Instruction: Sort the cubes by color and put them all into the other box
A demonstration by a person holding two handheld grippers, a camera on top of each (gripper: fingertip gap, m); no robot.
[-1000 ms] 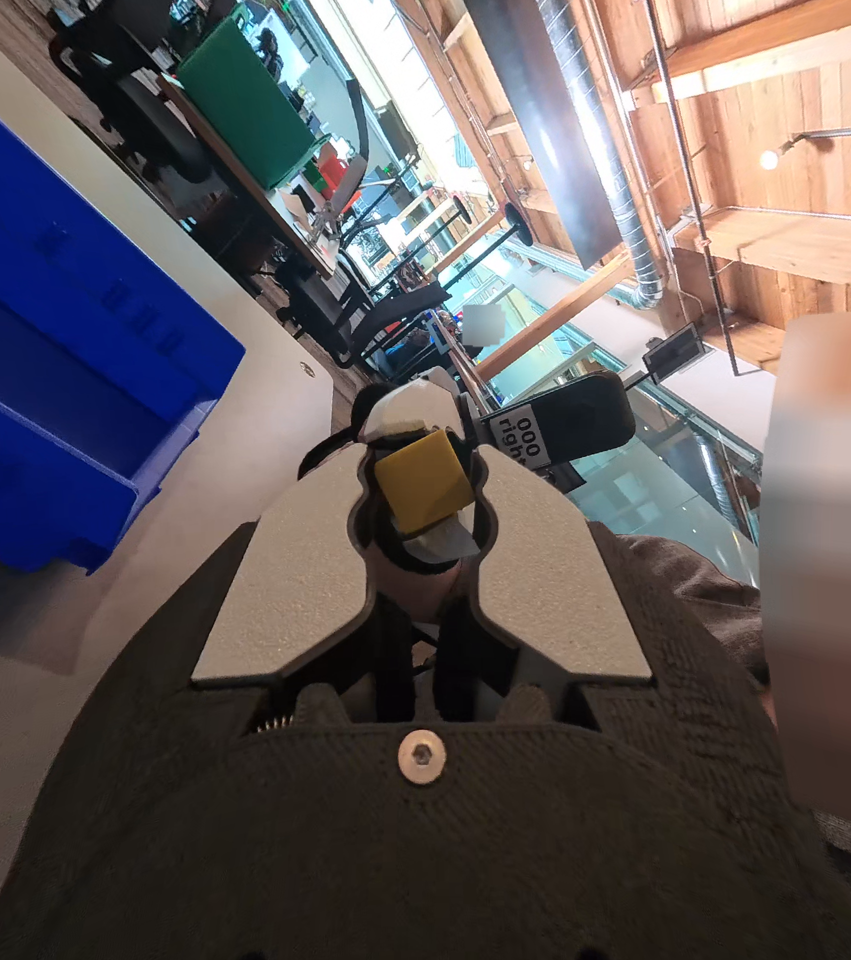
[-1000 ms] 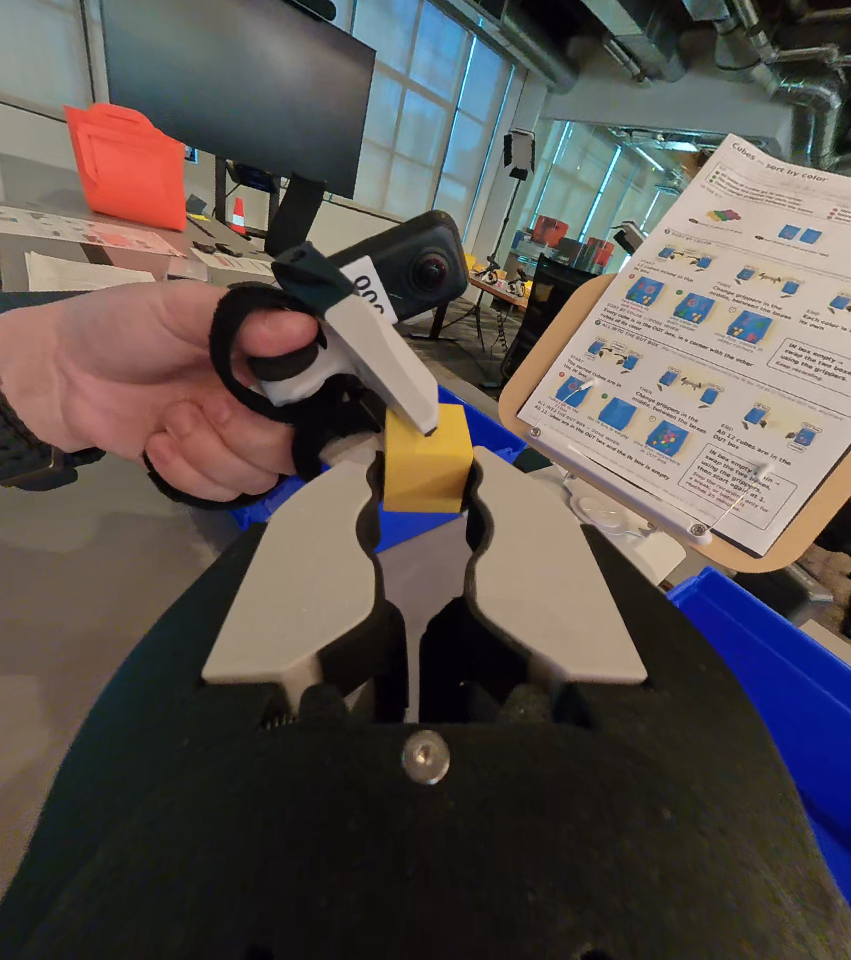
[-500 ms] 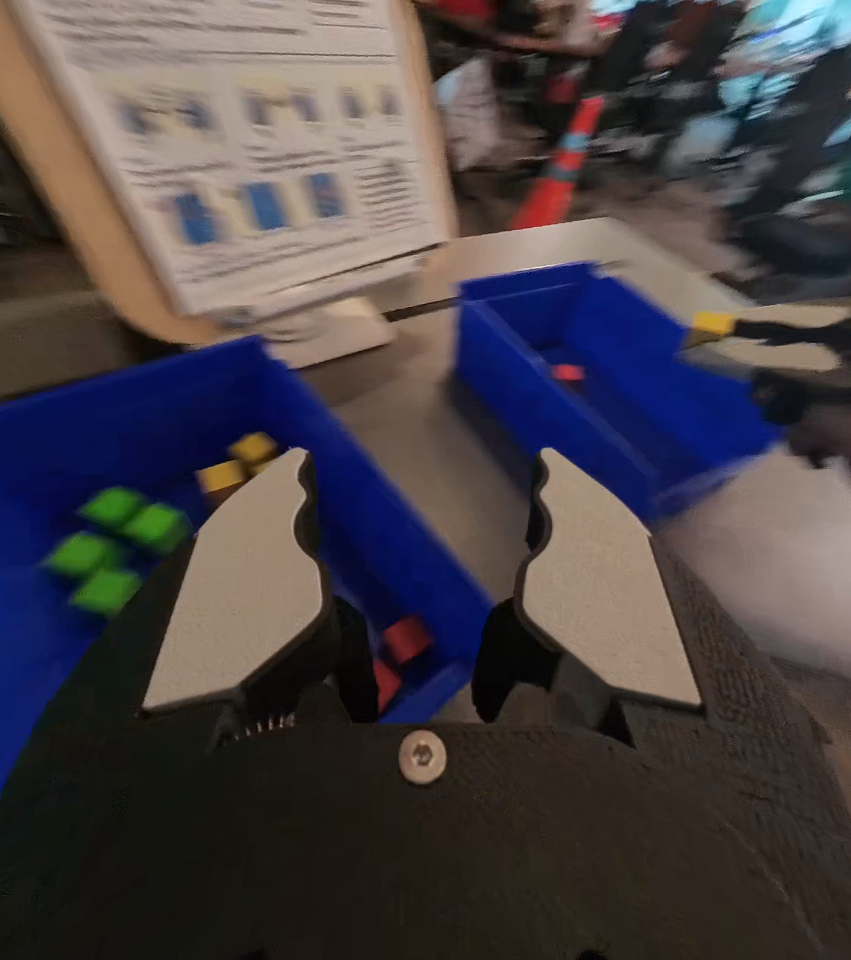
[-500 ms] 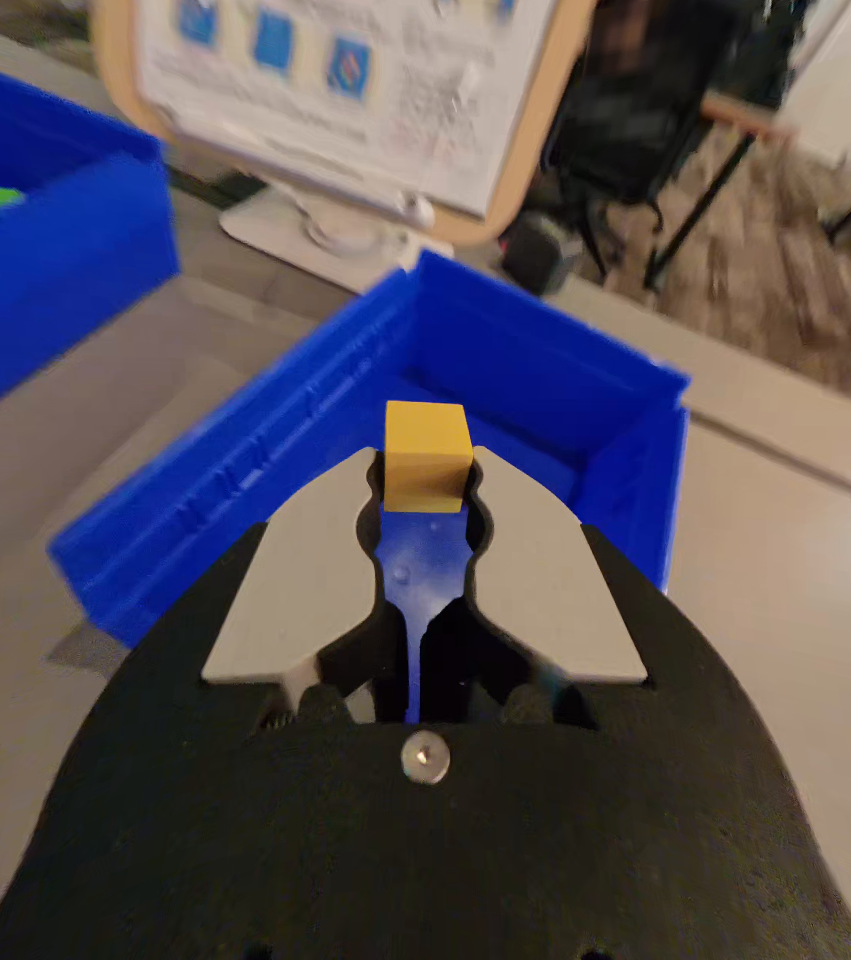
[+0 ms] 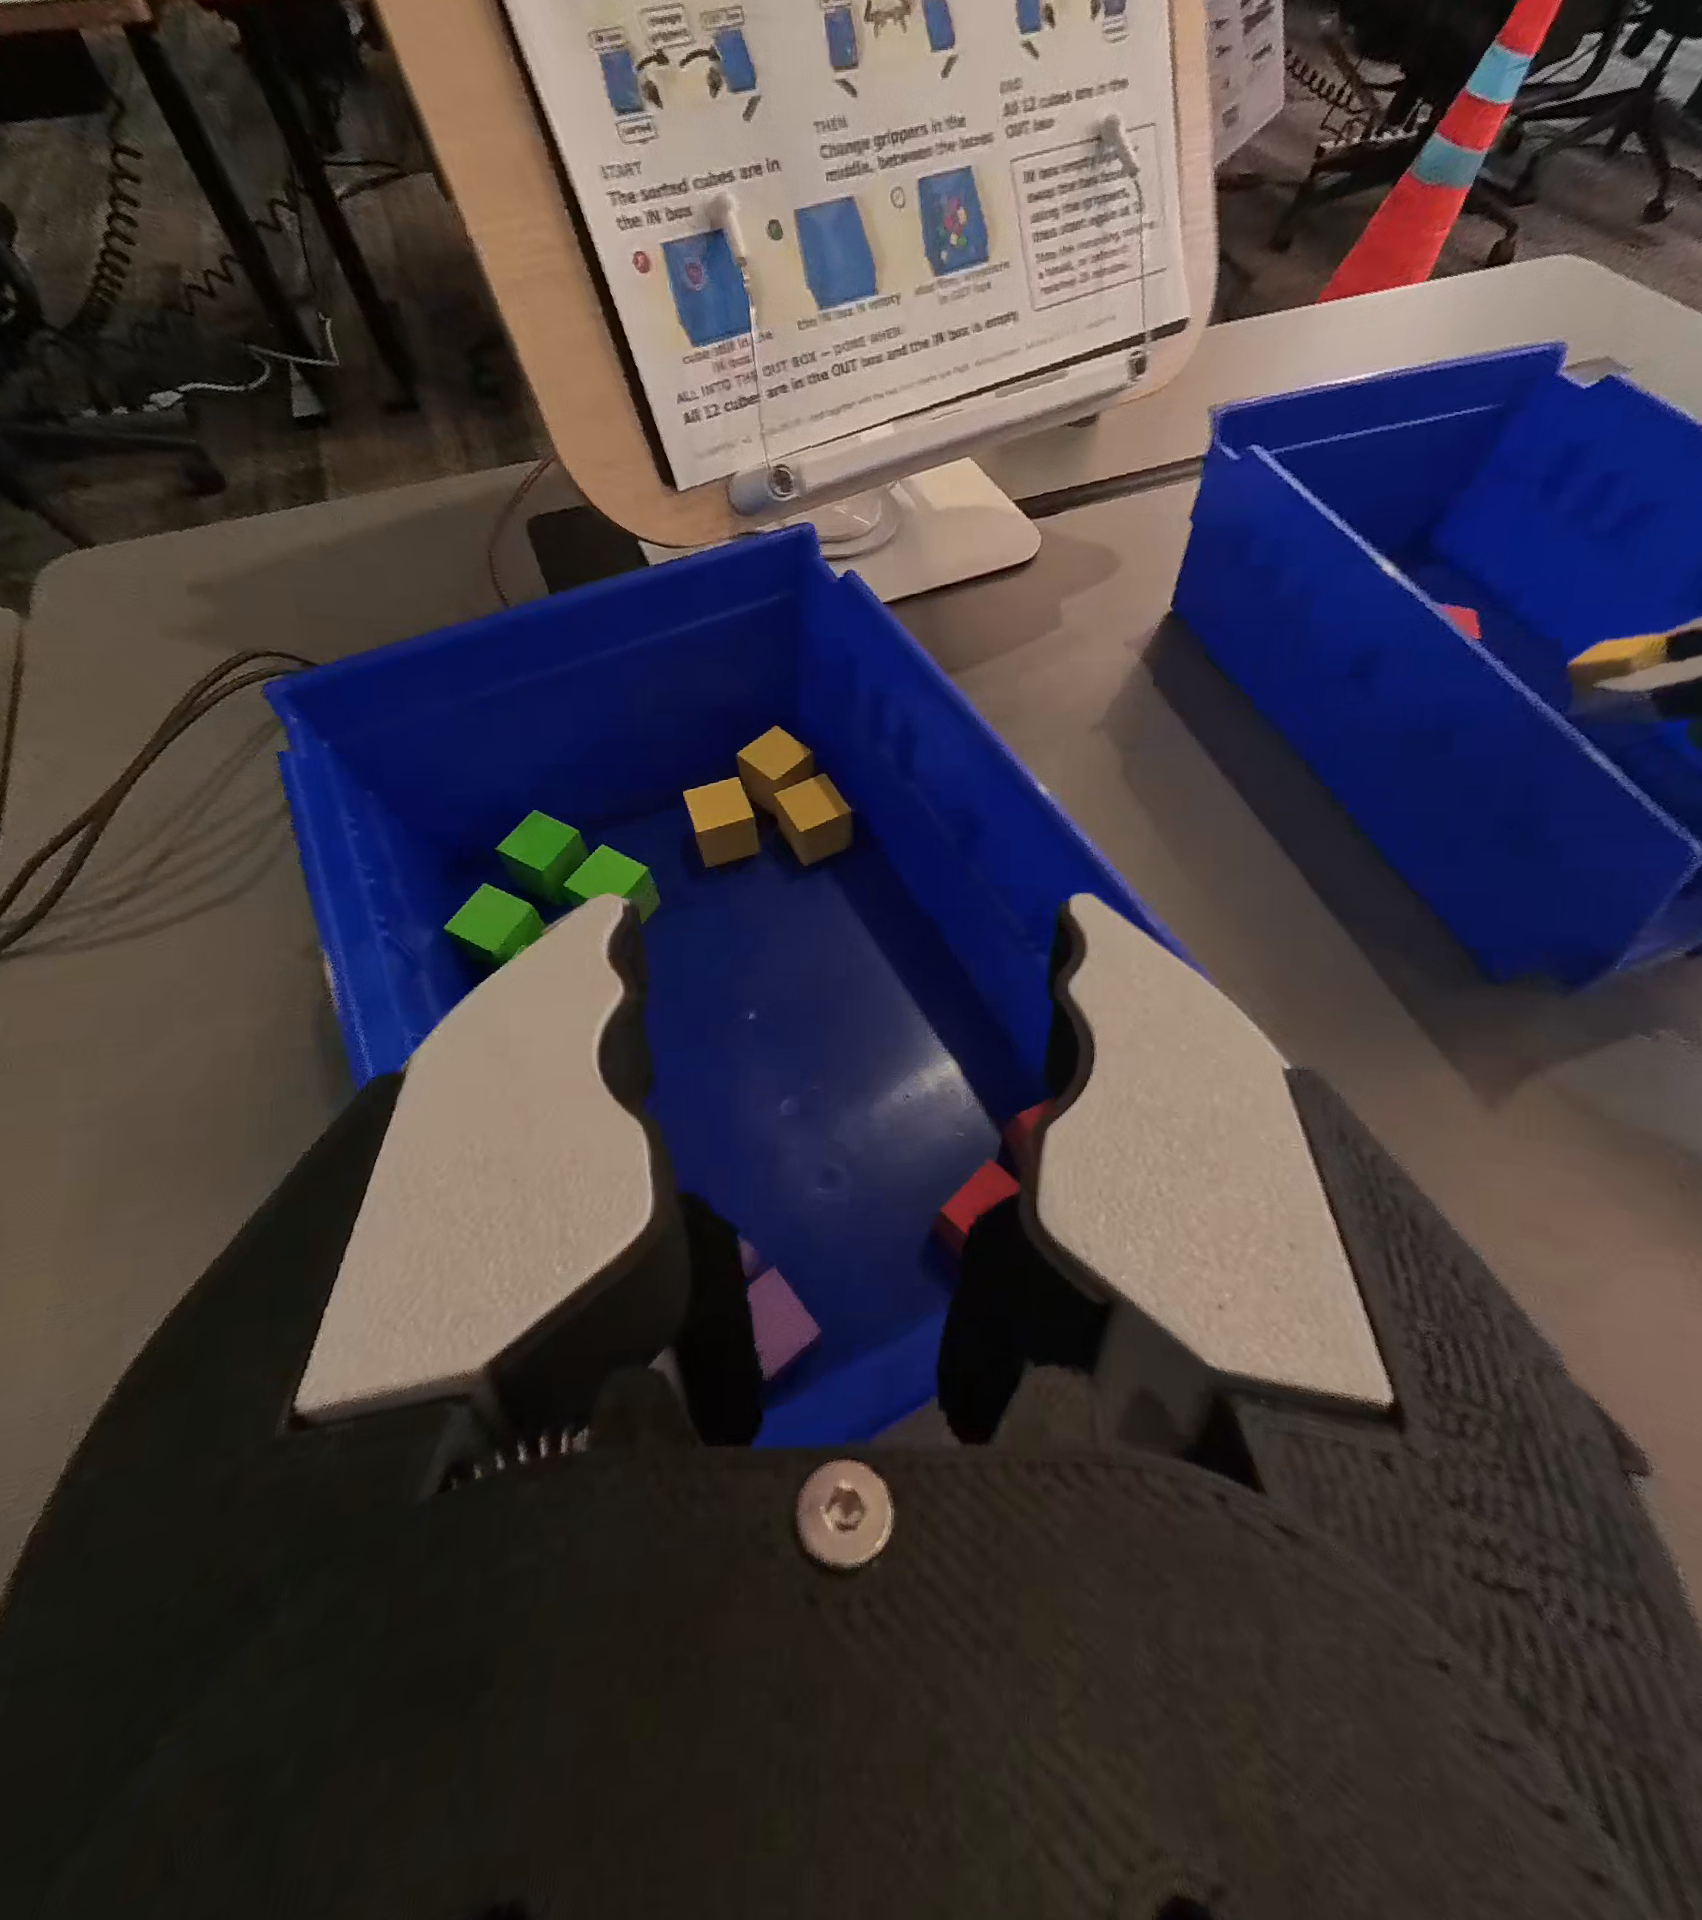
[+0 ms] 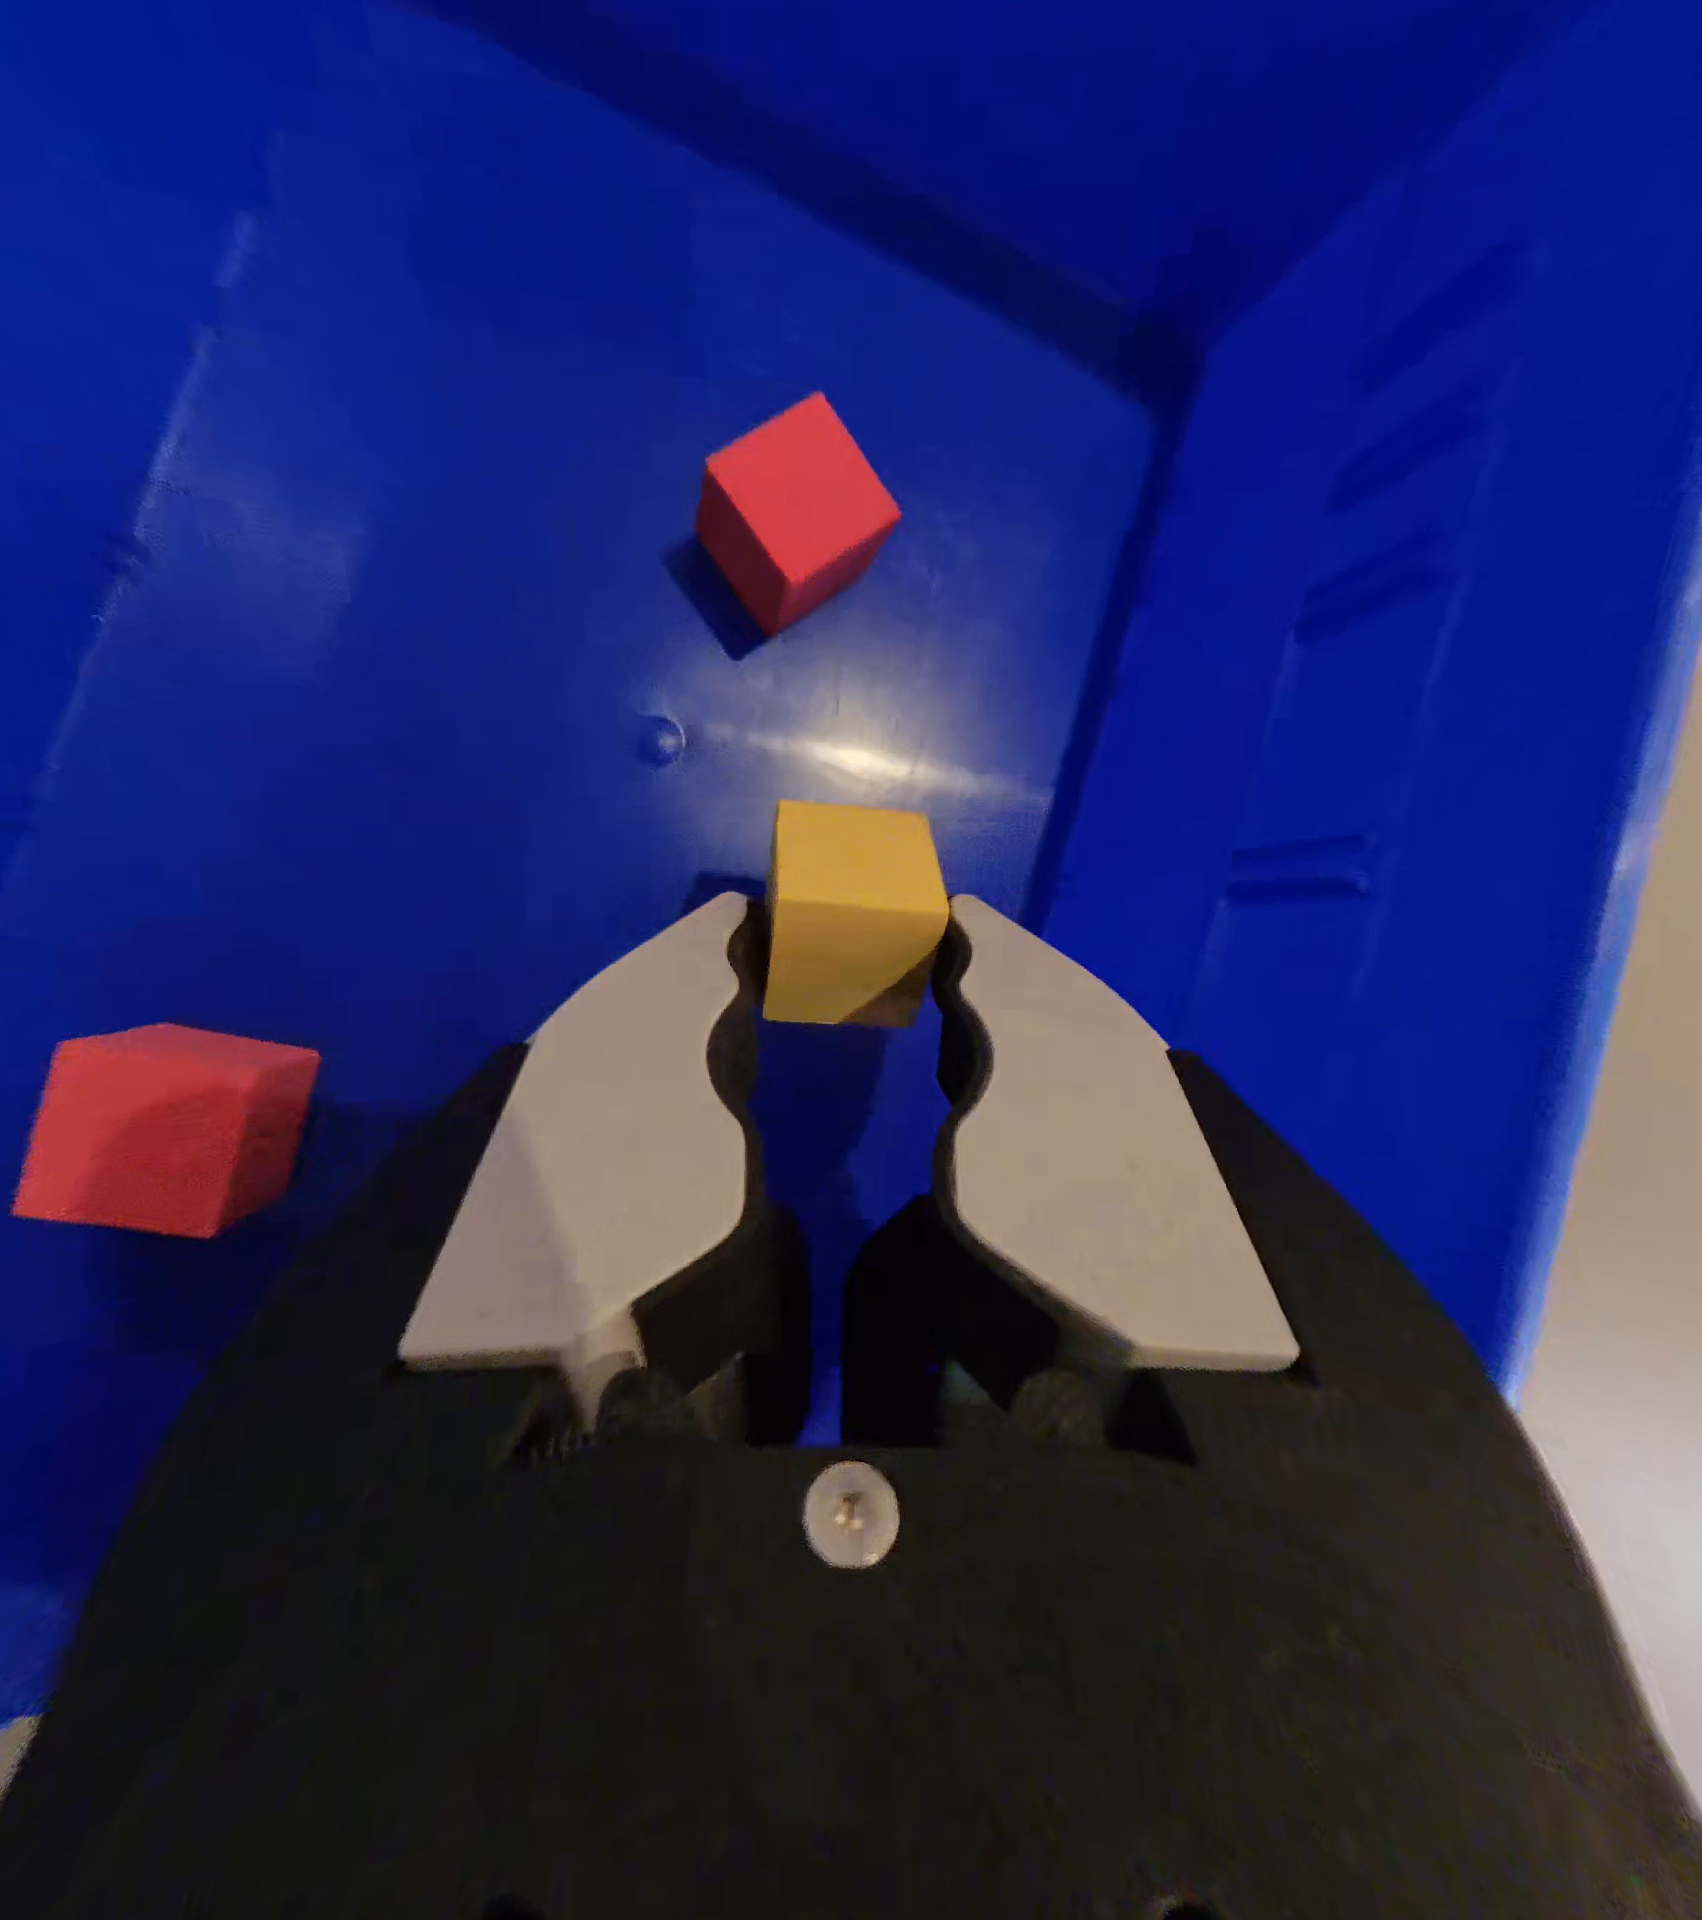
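The left gripper hangs with its two grey fingers spread wide and nothing between them, poised over the near half of a blue bin. Inside that bin, counted from the gap outward: one purple cube low at 6 o'clock, partly hidden by the gripper body; red cubes at 4 o'clock, half covered by the right finger, so their number cannot be told; three green cubes at 10 o'clock, clustered just off the left fingertip, with a possible fourth hidden behind it; three yellow cubes at 12 o'clock, touching one another near the far wall. Beyond the bin at 12 o'clock stands a tilted board with a printed sheet on a white base. At 2 o'clock sits a second blue bin, well apart from the first on the grey table. An orange cone rises at 1 o'clock behind the table, and dark cables trail at 9 o'clock.

The right gripper is clamped on one yellow cube, pinched at the very fingertips and hanging inside the second bin, clear of the floor as far as the shadow shows. Two red cubes lie on that floor: one at 12 o'clock past the held cube, another at 9 o'clock, well apart from each other.
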